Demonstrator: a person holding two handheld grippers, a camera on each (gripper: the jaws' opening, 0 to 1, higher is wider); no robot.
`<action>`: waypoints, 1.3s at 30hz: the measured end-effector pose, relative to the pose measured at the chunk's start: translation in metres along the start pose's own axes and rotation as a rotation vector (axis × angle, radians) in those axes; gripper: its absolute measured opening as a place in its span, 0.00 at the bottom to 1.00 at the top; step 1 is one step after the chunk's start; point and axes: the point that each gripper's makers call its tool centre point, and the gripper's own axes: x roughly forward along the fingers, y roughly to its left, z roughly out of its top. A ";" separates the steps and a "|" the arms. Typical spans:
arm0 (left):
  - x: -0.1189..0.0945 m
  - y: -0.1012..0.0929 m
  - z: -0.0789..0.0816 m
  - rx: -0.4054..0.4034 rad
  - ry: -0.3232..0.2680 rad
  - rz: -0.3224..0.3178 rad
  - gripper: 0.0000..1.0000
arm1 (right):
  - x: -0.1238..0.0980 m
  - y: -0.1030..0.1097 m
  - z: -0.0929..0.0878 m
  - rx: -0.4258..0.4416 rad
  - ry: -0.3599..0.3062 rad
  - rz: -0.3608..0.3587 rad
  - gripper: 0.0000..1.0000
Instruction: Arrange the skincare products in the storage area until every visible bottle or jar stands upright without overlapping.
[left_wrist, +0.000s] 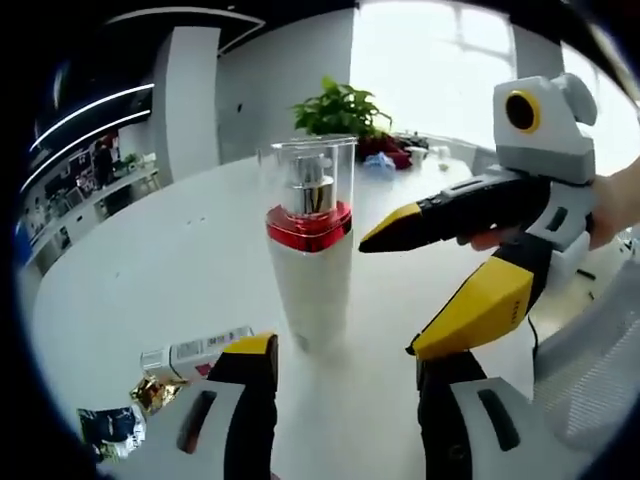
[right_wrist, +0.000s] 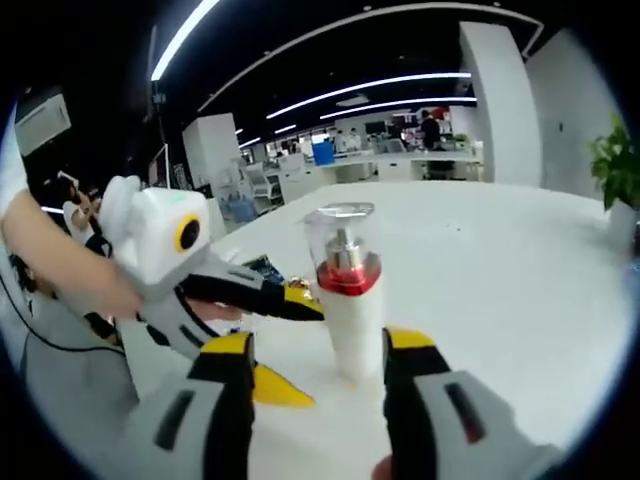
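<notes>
bottle (left_wrist: 311, 255) upright on table (left_wrist: 150, 260), btwn both claws, plant (left_wrist: 338, 108) behind

White table (left_wrist: 160, 270) spreads wide across the left gripper view. Leafy potted plant (left_wrist: 338, 108) at top centre, far edge of the table. Lower left: a small white carton (left_wrist: 196, 352) lying flat, crinkled foil wrappers (left_wrist: 152, 392) just beside it. Bright window (left_wrist: 440, 60) behind, upper right.

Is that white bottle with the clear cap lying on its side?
No, the white bottle stands upright on the table, its clear cap on top.
</notes>
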 end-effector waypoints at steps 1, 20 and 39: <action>-0.003 0.000 -0.001 -0.007 0.001 0.004 0.56 | -0.002 0.002 -0.001 0.001 0.001 0.001 0.54; -0.067 -0.010 -0.046 -0.121 0.041 0.067 0.71 | -0.034 0.035 -0.018 0.029 0.027 0.008 0.68; -0.161 -0.025 -0.085 -0.225 0.048 0.158 0.86 | -0.069 0.064 -0.004 0.052 -0.019 0.004 0.79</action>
